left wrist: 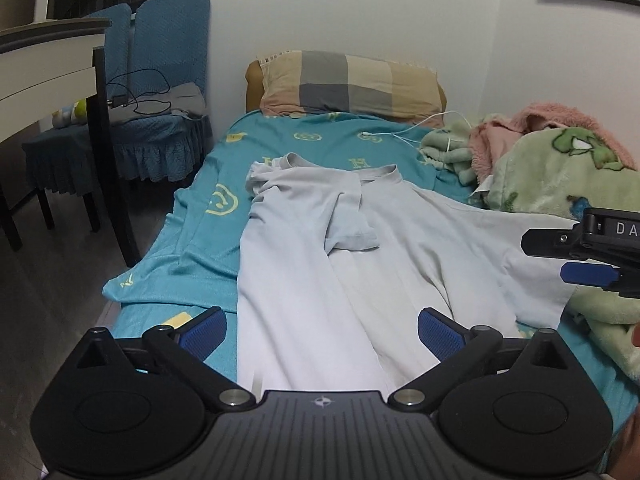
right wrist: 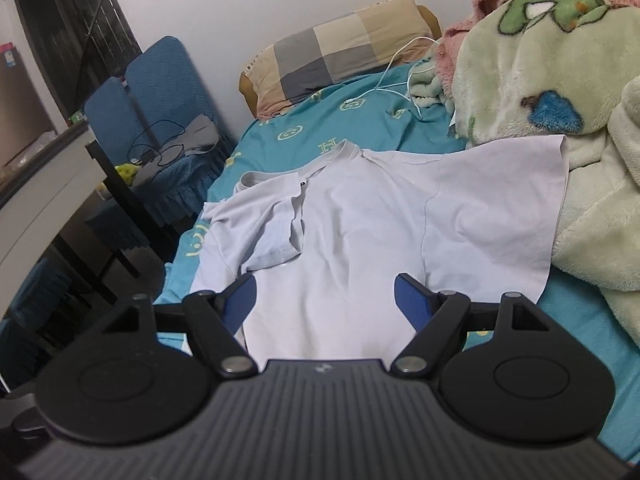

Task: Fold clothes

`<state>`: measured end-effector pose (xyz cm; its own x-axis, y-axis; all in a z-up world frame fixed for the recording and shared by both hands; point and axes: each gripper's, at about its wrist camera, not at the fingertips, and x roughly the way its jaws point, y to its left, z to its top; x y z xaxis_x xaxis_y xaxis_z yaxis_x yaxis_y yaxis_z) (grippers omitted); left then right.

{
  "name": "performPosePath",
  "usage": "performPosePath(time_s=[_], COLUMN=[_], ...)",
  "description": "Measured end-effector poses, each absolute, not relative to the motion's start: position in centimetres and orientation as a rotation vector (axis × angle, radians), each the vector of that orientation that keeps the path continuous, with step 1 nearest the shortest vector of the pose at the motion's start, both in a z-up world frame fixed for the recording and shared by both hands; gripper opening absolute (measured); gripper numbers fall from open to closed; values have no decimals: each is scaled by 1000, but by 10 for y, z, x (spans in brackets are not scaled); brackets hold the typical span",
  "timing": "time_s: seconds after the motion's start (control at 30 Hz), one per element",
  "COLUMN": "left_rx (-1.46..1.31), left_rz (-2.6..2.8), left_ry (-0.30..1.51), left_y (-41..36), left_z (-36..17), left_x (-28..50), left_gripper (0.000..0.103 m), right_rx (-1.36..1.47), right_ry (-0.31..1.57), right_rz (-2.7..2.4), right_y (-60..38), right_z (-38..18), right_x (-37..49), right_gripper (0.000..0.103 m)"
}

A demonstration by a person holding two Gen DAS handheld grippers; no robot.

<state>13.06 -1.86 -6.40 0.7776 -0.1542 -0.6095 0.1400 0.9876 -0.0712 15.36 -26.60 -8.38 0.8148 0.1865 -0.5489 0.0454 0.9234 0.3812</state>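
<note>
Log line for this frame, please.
left gripper open | right gripper open | T-shirt on bed, one sleeve folded in

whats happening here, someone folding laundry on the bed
Yes. A person holds a pair of tongs in each hand over a pale grey t-shirt spread on the teal bedsheet. One side and its sleeve are already folded across the chest; the other sleeve lies flat out toward the green blanket. The left tongs and the right tongs are open above the hem end, gripping nothing.

White walls [left wrist: 360, 8] back a teal-sheeted bed [left wrist: 320, 136], blue-covered chairs [left wrist: 168, 60] standing left.
</note>
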Motion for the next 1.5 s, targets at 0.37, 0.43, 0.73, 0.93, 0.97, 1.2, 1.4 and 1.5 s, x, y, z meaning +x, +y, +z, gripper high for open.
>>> performPosePath(time_s=[0.37,0.43,0.73,0.93,0.97,1.2,1.4,1.5], left_rx=[-16,-19,-20,-39,-44,-81,-112,-129], left_rz=[-139,-139,-129,-115,-114,-125,-125,-122], left_ry=[647,643,641,633,633,634,653,666], left_y=[-22,-22,-25,-21,-20,-18,-18,-18], left_z=[-68,-68,-70,-67,-67,-67,-73,-76], left_x=[121,120,118,118,119,128,145,152], left_gripper=[103,103,103,103,103,103,103,103], right_rx=[376,384,360,407,428,550,509,446], right_ry=[608,600,563,531,527,589,672,706], right_rz=[74,75,71,10,-11,-160,-116,-115], right_y=[-267,-269,-280,-347,-362,-453,-451,-442], right_z=[-79,-77,-62,-37,-35,-71,-108,-121], right_x=[148,147,144,154,158,201,229,244], right_gripper=[78,78,78,78,78,78,75,51])
